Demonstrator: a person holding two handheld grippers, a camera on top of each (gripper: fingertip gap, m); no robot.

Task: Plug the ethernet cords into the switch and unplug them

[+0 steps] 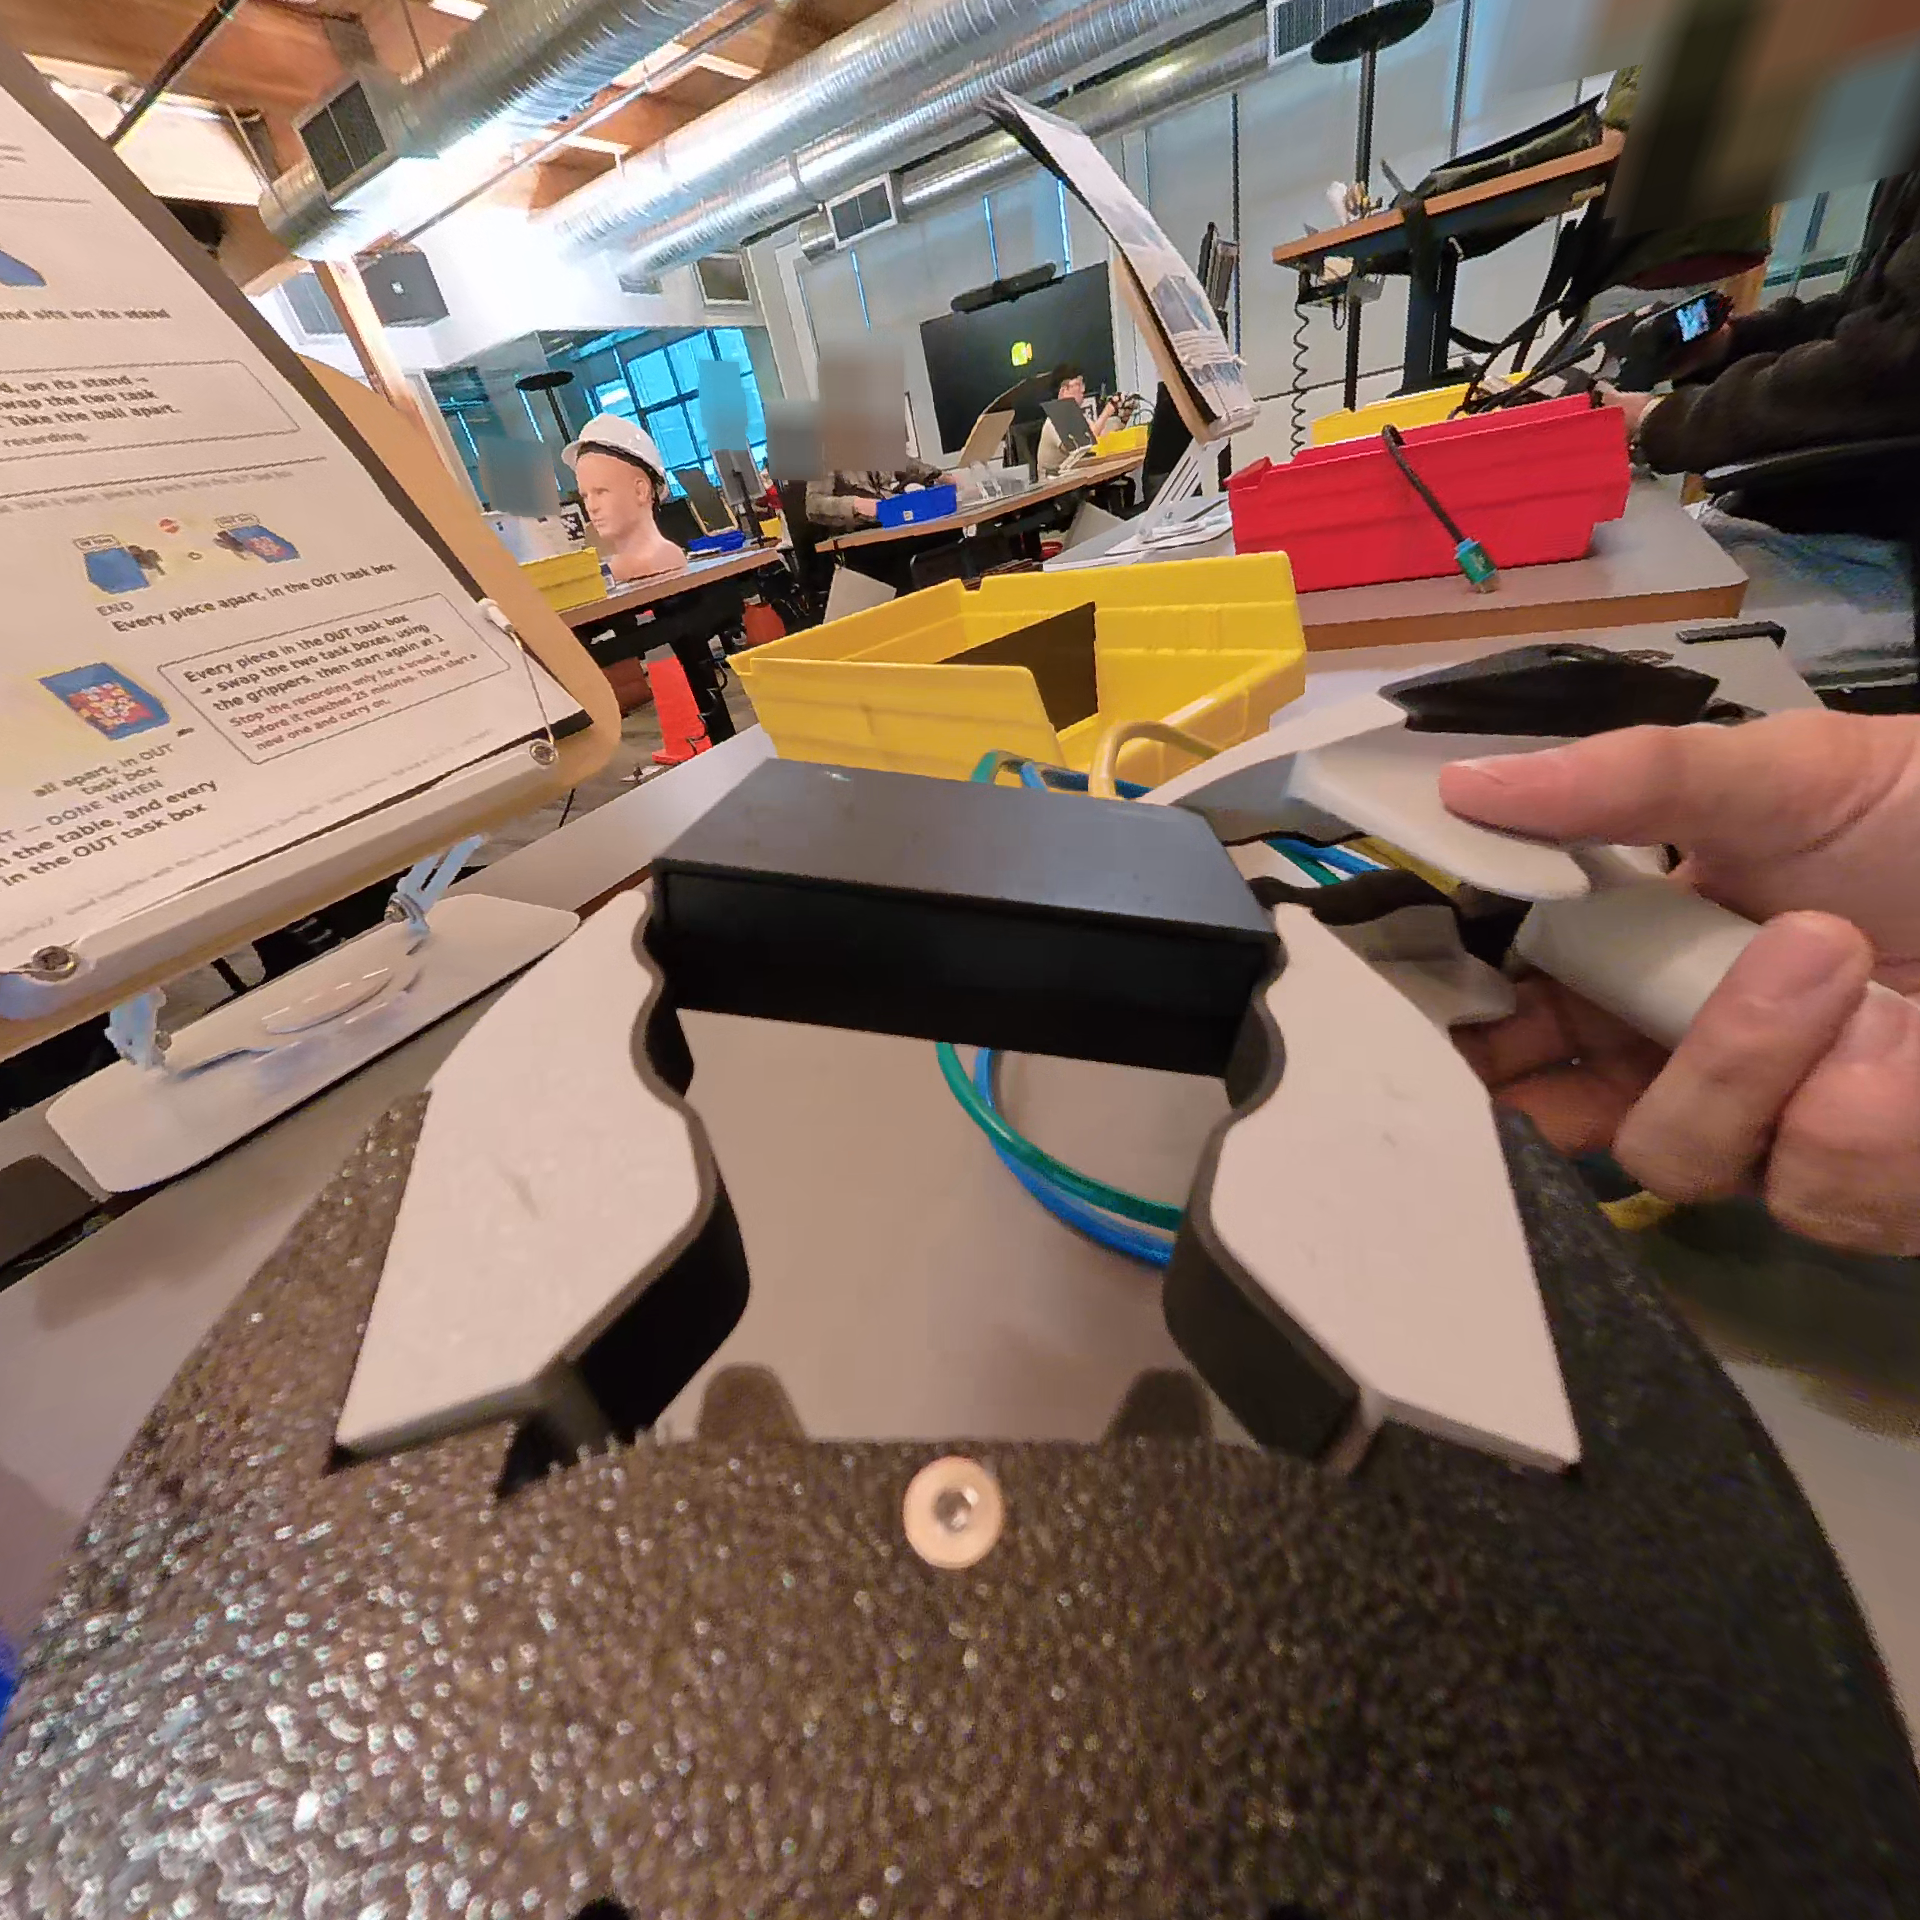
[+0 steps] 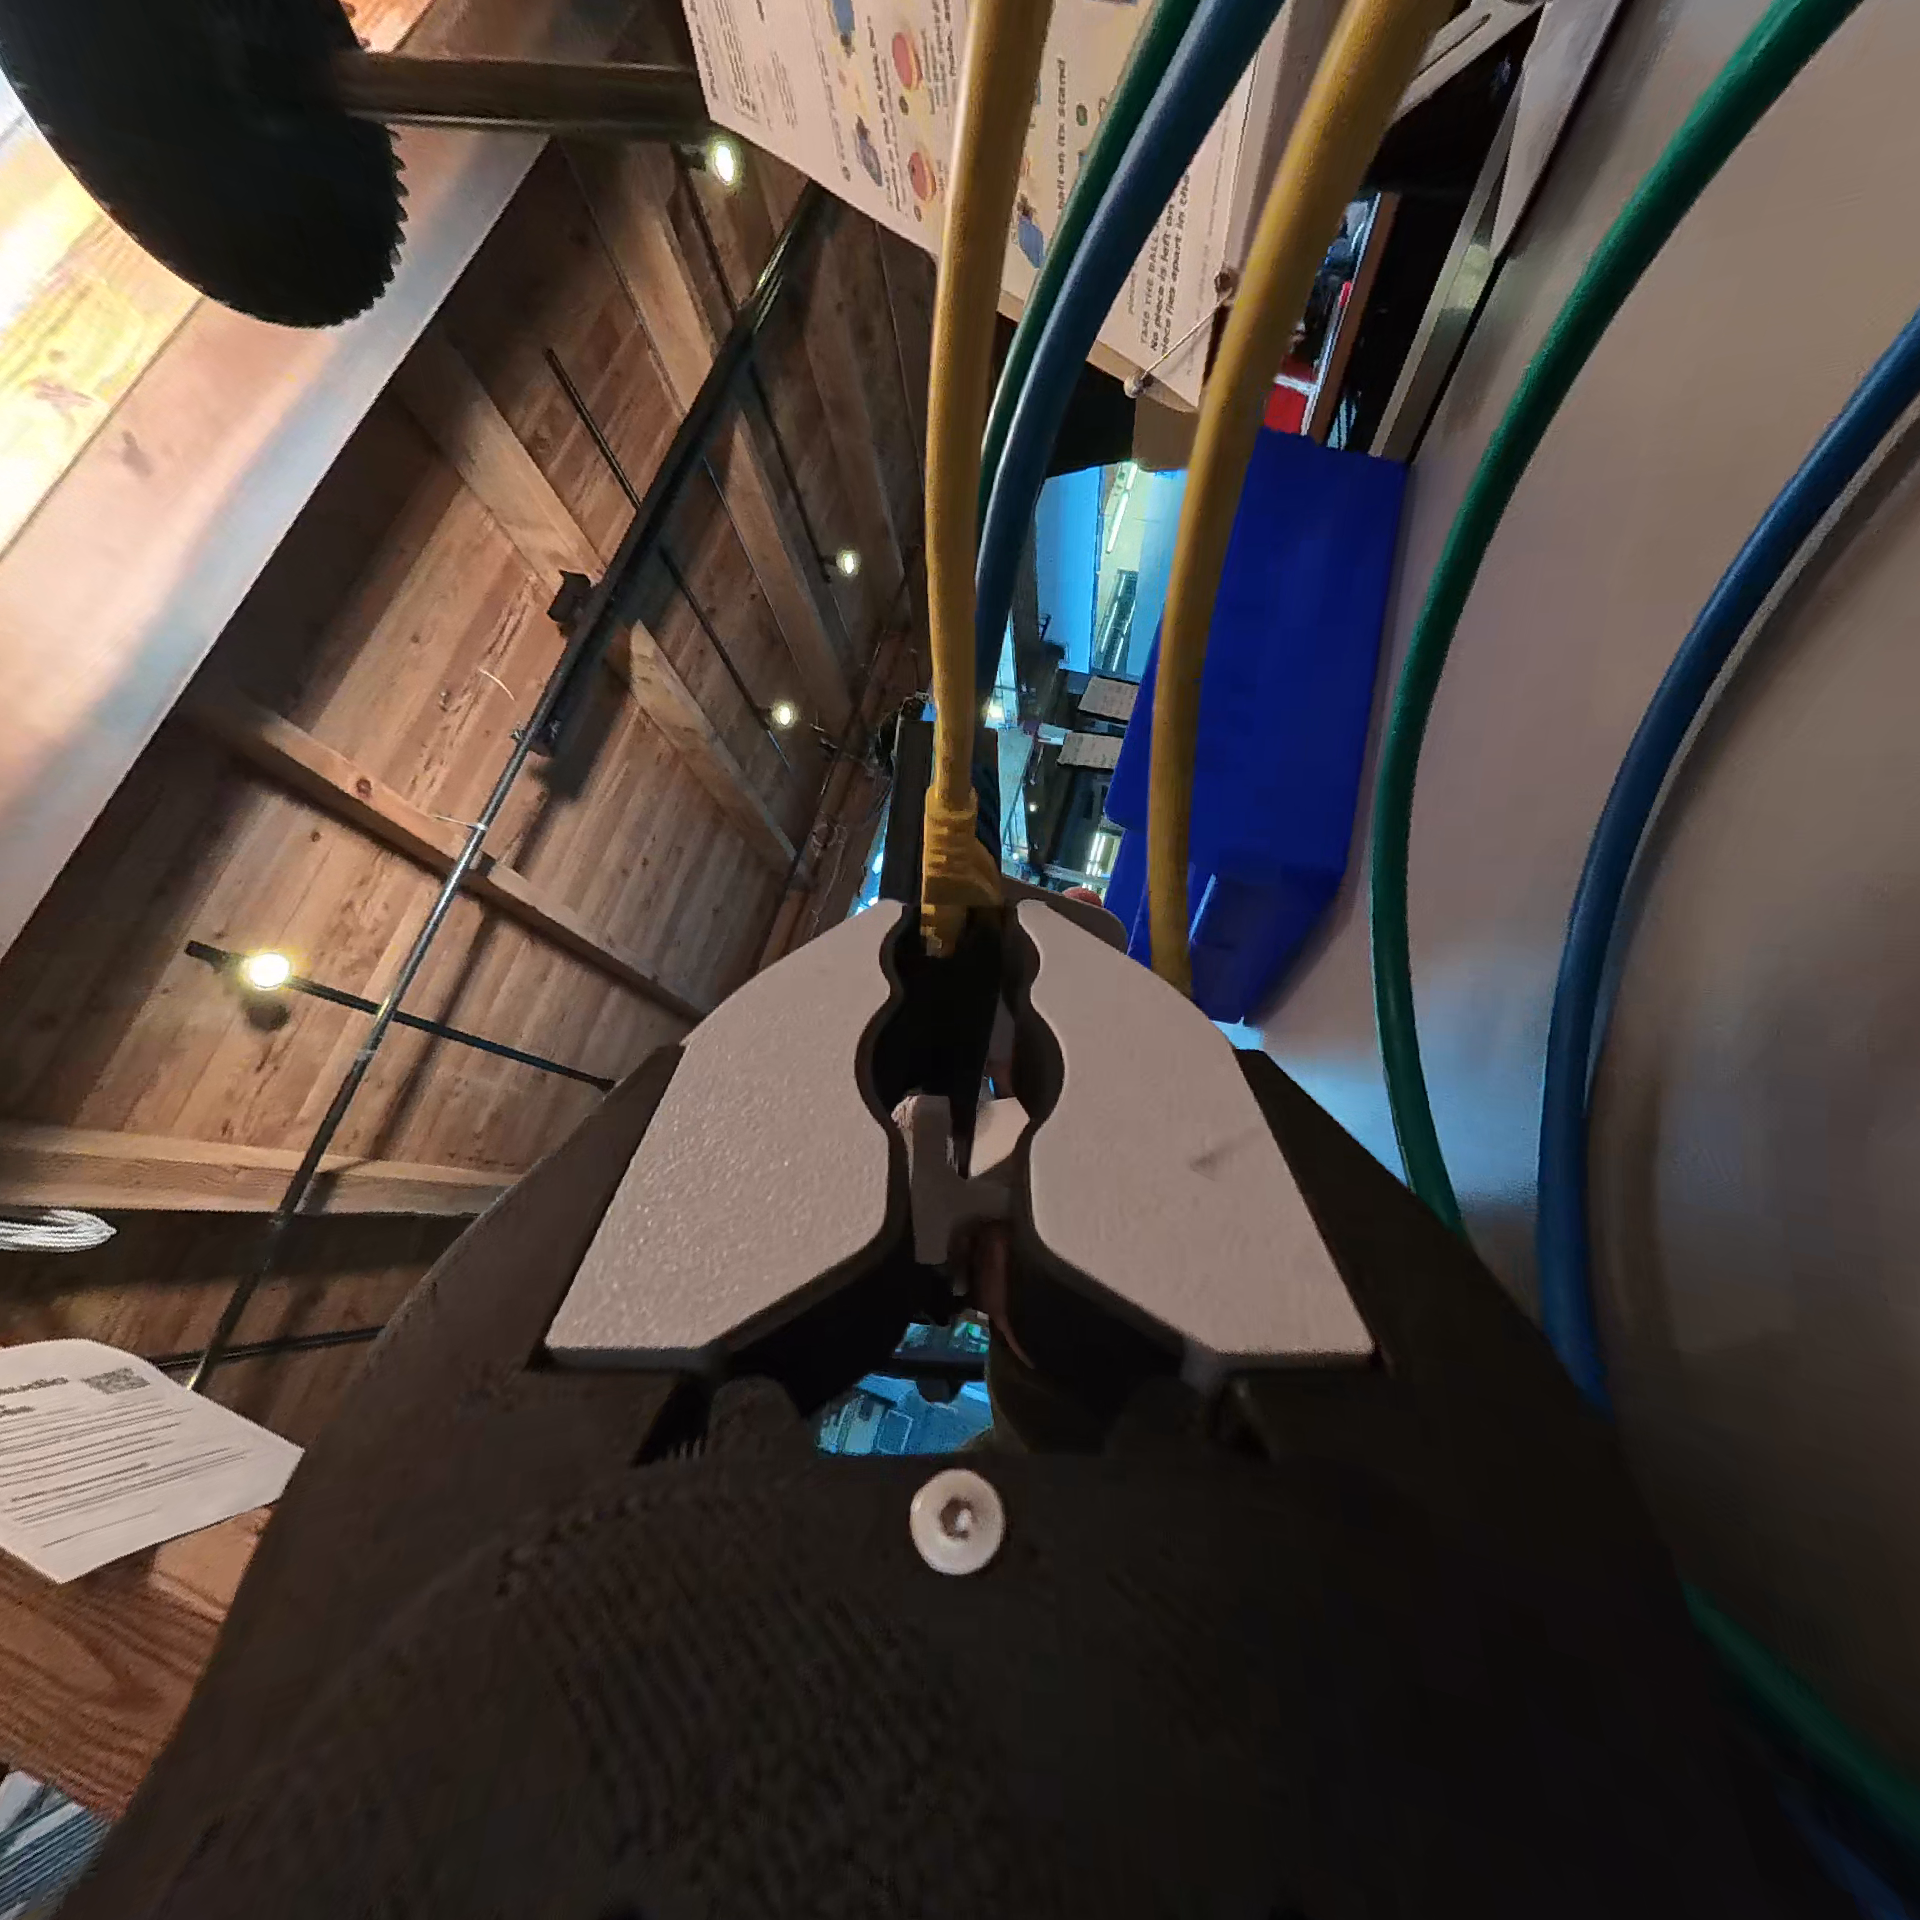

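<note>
In the left wrist view my left gripper (image 1: 961, 982) is shut on the black switch (image 1: 956, 914), one finger on each end, holding it just above the grey table (image 1: 914, 1278). Green (image 1: 997, 1143) and blue (image 1: 1081, 1216) cords loop under and behind the switch. The right gripper (image 1: 1382, 821), held by a hand (image 1: 1766, 977), reaches in behind the switch from the right. In the right wrist view, which is rolled on its side, my right gripper (image 2: 961, 920) is shut on the yellow cord's plug (image 2: 954, 883). The yellow cord (image 2: 961, 416) runs away from it, beside green (image 2: 1413, 831) and blue (image 2: 1600, 935) cords. The switch's ports are hidden.
A yellow bin (image 1: 1039, 665) stands just behind the switch. A red bin (image 1: 1423, 488) sits on a farther table. An instruction board on a stand (image 1: 239, 540) leans at the left. A blue bin (image 2: 1268, 665) shows in the right wrist view. My right fingertips sit around 4 cm from my left ones.
</note>
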